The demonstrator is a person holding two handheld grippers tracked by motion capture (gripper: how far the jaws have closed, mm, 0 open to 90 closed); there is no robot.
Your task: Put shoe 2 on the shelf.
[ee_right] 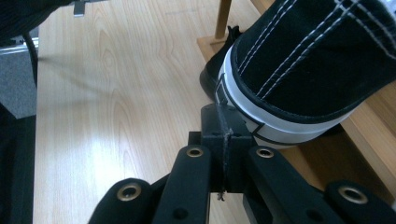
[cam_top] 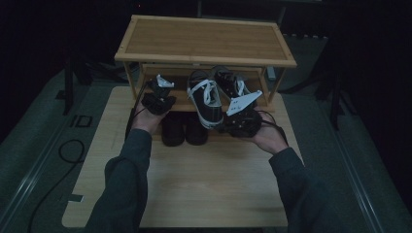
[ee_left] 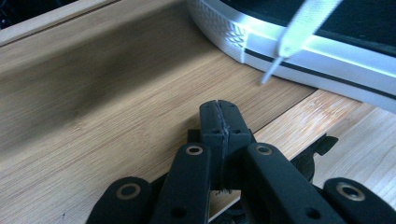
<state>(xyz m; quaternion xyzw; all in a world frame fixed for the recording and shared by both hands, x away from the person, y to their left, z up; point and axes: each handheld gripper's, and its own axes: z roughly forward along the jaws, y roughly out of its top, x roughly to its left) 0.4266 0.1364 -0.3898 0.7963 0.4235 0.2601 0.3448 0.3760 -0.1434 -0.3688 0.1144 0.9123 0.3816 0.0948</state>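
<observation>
Beside the bamboo shoe rack point(cam_top: 204, 41), the right tool point(ee_right: 219, 112), jaws pressed together on nothing, nudges the heel of a black sneaker point(cam_top: 205, 99) overhanging the middle shelf. One crooked push could tip it onto the counter point(cam_top: 194, 184). The left tool point(ee_left: 219, 109) idles empty, jaws together.

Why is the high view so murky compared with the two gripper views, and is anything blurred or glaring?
High view: dim and underexposed, surroundings black, only the rack and table readable. Left gripper view: bright, shelf board smeared at the left, the lace tip soft, sneaker sole glaring white. Right gripper view: well lit, sheen on the table, black sneaker sharp.
</observation>
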